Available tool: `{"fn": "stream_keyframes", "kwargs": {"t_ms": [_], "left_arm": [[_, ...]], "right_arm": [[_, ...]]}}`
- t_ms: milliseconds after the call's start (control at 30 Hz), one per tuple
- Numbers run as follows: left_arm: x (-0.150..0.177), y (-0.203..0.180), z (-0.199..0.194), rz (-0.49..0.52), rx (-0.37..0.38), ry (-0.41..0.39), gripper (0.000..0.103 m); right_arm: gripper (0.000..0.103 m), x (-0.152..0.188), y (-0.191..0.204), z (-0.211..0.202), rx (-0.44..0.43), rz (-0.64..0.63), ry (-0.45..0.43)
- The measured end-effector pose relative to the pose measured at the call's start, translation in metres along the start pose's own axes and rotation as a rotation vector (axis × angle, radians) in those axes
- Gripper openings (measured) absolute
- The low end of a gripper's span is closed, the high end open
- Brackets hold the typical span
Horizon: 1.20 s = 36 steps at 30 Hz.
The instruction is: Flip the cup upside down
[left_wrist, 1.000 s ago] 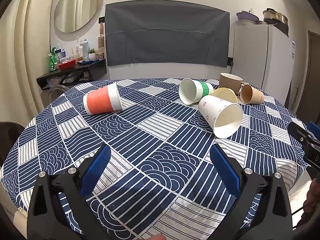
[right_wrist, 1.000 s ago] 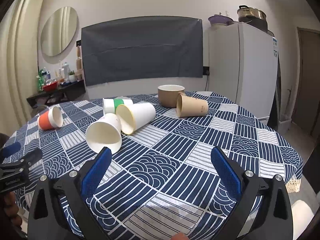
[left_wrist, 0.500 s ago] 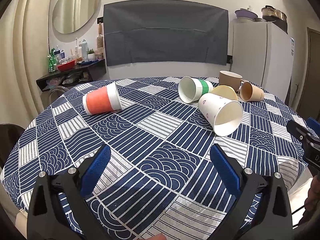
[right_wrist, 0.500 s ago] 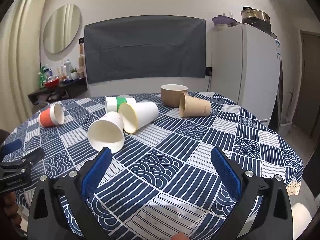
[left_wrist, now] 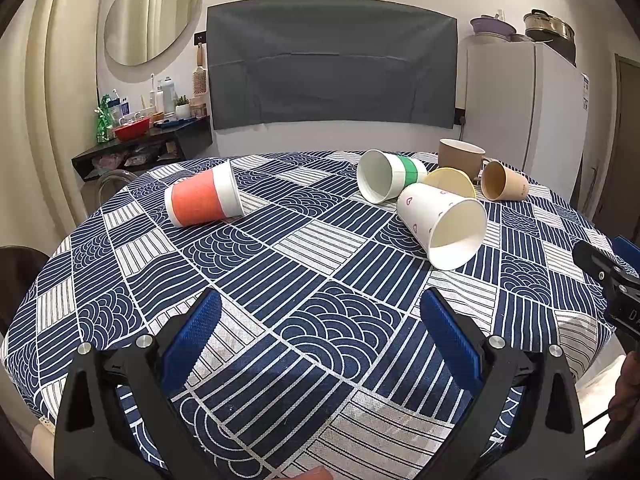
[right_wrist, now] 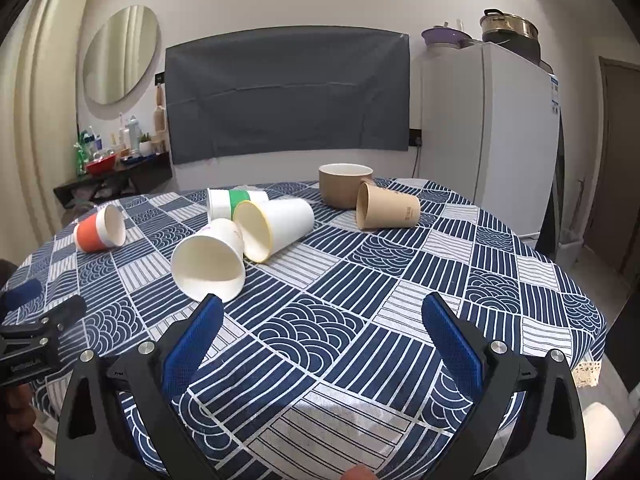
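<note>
Several paper cups lie on their sides on a round table with a blue patterned cloth (left_wrist: 280, 280). An orange cup (left_wrist: 204, 200) lies at the left. A white cup with pink hearts (left_wrist: 444, 224) lies at the right, mouth toward me; it also shows in the right wrist view (right_wrist: 210, 260). Behind it lie a green-banded cup (left_wrist: 386, 176), a yellow-rimmed cup (right_wrist: 274, 228) and a brown paper cup (right_wrist: 386, 206). My left gripper (left_wrist: 320, 336) is open and empty over the near table. My right gripper (right_wrist: 320, 336) is open and empty too.
A brown mug (right_wrist: 344, 184) stands upright at the back of the table. A white fridge (right_wrist: 488, 132) stands behind on the right. A dark shelf with bottles (left_wrist: 148, 140) is at the back left. The table edge (right_wrist: 592, 344) drops off at the right.
Both grippers have crept slightly forward and up, so the cups sit a little lower in view. The cups have not moved. Both grippers stay open.
</note>
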<state>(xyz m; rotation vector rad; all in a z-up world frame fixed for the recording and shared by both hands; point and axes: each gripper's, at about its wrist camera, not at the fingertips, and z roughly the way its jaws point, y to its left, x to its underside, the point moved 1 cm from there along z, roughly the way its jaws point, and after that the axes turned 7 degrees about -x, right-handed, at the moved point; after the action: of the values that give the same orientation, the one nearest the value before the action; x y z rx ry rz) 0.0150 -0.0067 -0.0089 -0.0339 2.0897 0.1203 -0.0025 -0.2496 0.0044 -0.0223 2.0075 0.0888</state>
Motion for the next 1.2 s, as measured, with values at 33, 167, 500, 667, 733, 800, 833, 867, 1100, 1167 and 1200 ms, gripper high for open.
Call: {"fn": "stream_keyframes", "kwargs": {"t_ms": [33, 167, 500, 667, 733, 800, 833, 867, 1100, 1167, 1200], "left_arm": [[0.000, 0.000, 0.000, 0.001, -0.001, -0.001, 0.097], [0.000, -0.001, 0.000, 0.004, 0.002, -0.001, 0.097], [-0.001, -0.007, -0.004, 0.038, -0.001, -0.020, 0.097], [-0.001, -0.008, -0.004, 0.045, -0.003, -0.020, 0.097], [-0.001, -0.008, -0.004, 0.045, -0.004, -0.018, 0.097], [-0.001, -0.008, -0.003, 0.044, -0.005, -0.016, 0.097], [-0.001, -0.008, -0.003, 0.045, -0.005, -0.015, 0.097], [-0.001, -0.008, -0.003, 0.045, -0.004, -0.014, 0.097], [-0.001, -0.012, -0.002, 0.057, 0.005, -0.010, 0.097], [-0.002, -0.014, -0.001, 0.063, 0.005, -0.008, 0.097], [-0.002, -0.015, 0.000, 0.066, 0.005, -0.007, 0.097]], "right_arm": [[0.095, 0.000, 0.000, 0.000, 0.000, -0.001, 0.001], [0.095, 0.001, 0.001, 0.001, -0.002, -0.004, 0.003], [0.095, 0.001, 0.006, 0.003, 0.001, -0.031, 0.009], [0.095, 0.002, 0.007, 0.005, -0.005, -0.036, 0.015], [0.095, 0.003, 0.007, 0.006, -0.007, -0.032, 0.017], [0.095, 0.003, 0.006, 0.007, -0.008, -0.029, 0.021], [0.095, 0.003, 0.006, 0.007, -0.009, -0.029, 0.022], [0.095, 0.003, 0.006, 0.007, -0.011, -0.030, 0.023], [0.095, 0.004, 0.007, 0.007, -0.008, -0.047, 0.020], [0.095, 0.004, 0.006, 0.008, -0.008, -0.045, 0.020], [0.095, 0.004, 0.005, 0.008, -0.008, -0.043, 0.021]]}}
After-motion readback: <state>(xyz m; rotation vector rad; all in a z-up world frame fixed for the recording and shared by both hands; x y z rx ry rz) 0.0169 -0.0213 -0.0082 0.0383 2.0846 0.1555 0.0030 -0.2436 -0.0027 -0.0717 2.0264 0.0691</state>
